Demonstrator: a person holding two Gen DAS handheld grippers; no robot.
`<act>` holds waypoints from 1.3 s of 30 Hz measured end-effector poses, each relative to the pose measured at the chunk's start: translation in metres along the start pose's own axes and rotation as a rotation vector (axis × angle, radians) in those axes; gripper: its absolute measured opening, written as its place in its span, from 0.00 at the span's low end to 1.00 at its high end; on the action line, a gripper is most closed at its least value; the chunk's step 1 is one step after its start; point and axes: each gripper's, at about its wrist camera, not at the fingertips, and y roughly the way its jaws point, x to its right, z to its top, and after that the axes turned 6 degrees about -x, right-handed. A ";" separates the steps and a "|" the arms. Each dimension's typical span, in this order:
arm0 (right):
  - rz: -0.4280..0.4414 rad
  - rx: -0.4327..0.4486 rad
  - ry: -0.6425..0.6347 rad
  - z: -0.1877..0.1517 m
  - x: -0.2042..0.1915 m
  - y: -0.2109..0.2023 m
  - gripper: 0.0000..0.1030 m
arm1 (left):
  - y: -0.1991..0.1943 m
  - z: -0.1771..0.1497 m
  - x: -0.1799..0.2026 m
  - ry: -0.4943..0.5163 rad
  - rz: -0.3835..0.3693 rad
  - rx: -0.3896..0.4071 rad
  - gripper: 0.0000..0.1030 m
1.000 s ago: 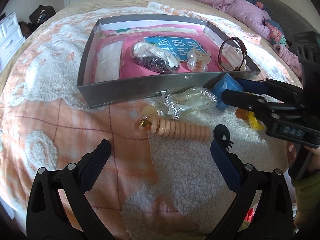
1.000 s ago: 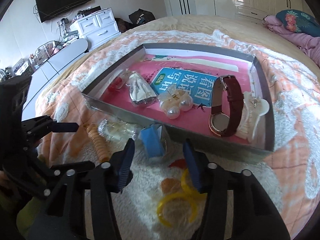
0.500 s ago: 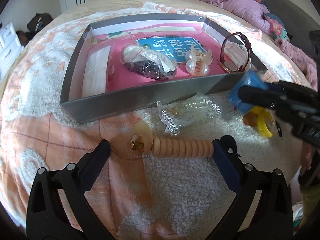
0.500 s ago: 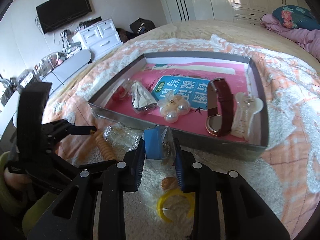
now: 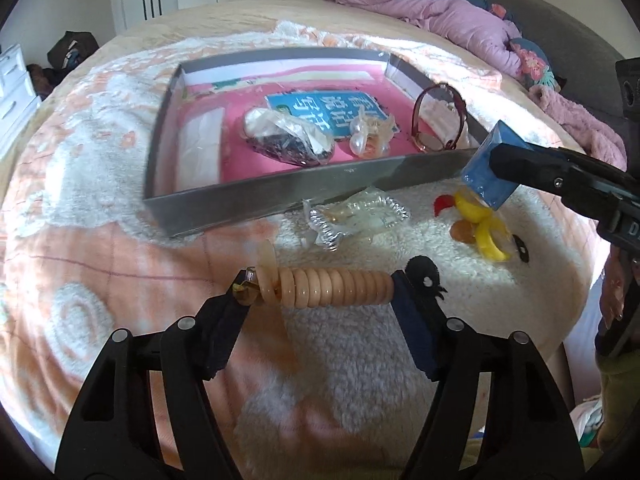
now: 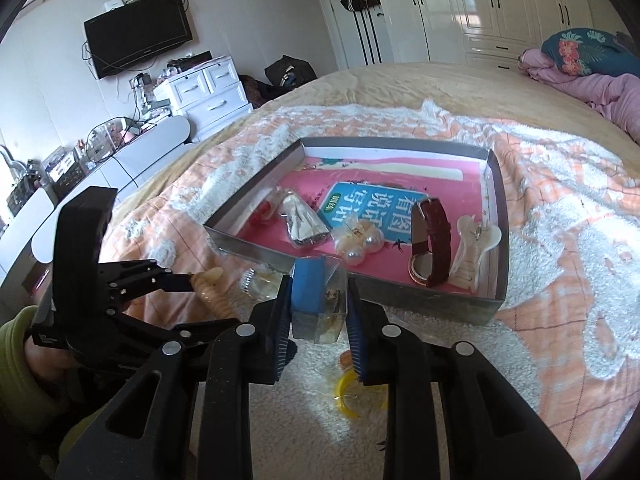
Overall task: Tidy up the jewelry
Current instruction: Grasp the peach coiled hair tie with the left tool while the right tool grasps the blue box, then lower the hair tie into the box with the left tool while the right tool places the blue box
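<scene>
A peach spiral coil (image 5: 332, 286) lies crosswise between the pads of my left gripper (image 5: 320, 288). The jaws are closing, and each pad touches one end of the coil. My right gripper (image 6: 316, 308) is shut on a clear packet with a blue card (image 6: 310, 292), held just above the blanket. In the left wrist view that packet (image 5: 486, 168) hangs at the front right corner of the grey tray (image 5: 256, 200). The pink-lined tray holds a brown-strap watch (image 6: 432, 240), pearl pieces (image 6: 360, 244), a bagged dark item (image 5: 288, 140) and a white hair claw (image 6: 476, 256).
On the white fleece in front of the tray lie a clear bagged piece (image 5: 356, 216), yellow rings (image 5: 484, 232) with an amber bit, and a small black item (image 5: 424, 276). A pink quilt (image 5: 460, 16) is piled at the far right. White drawers (image 6: 208, 92) stand beyond the bed.
My left gripper came forward over the coil and its jaws narrowed onto the coil's ends. The right gripper shut on the blue-card packet and lifted it off the blanket, up by the tray's front wall.
</scene>
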 end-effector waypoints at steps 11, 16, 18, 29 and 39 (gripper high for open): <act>-0.004 0.042 -0.051 0.021 -0.016 -0.009 0.23 | -0.037 0.014 -0.017 -0.015 0.054 0.089 0.60; -0.007 0.055 -0.080 0.037 -0.022 -0.007 0.23 | -0.040 0.027 -0.027 -0.026 0.066 0.095 0.60; -0.008 0.058 -0.083 0.042 -0.021 -0.005 0.23 | -0.041 0.031 -0.030 -0.027 0.065 0.100 0.60; -0.045 0.044 -0.045 0.063 -0.001 0.020 0.23 | -0.023 0.064 -0.036 -0.007 0.060 0.096 0.60; -0.101 -0.045 -0.029 0.073 0.017 0.056 0.23 | 0.013 0.080 -0.034 0.002 0.029 0.055 0.61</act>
